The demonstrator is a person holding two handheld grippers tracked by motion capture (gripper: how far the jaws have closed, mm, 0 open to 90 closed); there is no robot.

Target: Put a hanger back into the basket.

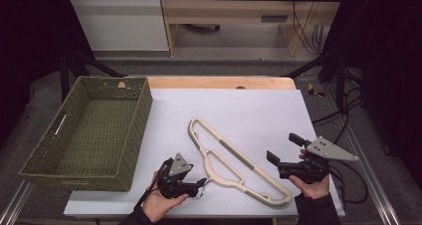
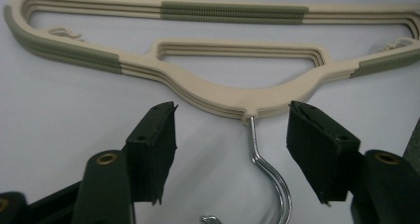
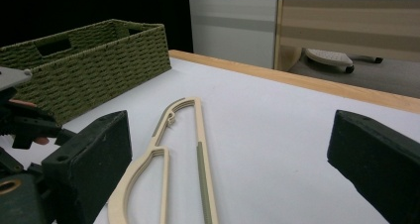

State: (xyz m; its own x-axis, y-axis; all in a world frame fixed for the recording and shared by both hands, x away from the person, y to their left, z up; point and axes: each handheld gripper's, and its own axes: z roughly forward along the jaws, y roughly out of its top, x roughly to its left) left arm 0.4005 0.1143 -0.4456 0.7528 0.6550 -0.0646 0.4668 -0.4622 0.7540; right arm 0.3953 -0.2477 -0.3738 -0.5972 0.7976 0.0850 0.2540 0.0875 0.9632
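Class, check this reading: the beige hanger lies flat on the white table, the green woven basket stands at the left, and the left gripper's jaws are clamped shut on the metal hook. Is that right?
Not quite. The left gripper is open: in the left gripper view its jaws stand apart on either side of the metal hook, touching nothing. The rest holds: the beige hanger lies flat on the white table, and the green woven basket stands at the left.

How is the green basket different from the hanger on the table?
The basket is woven, olive green and deep with tall walls; the hanger is smooth, cream with green strips, and lies flat. The basket sits at the table's left edge, away from both grippers; the hanger's metal hook lies between the open left gripper jaws. Both rest on the white table.
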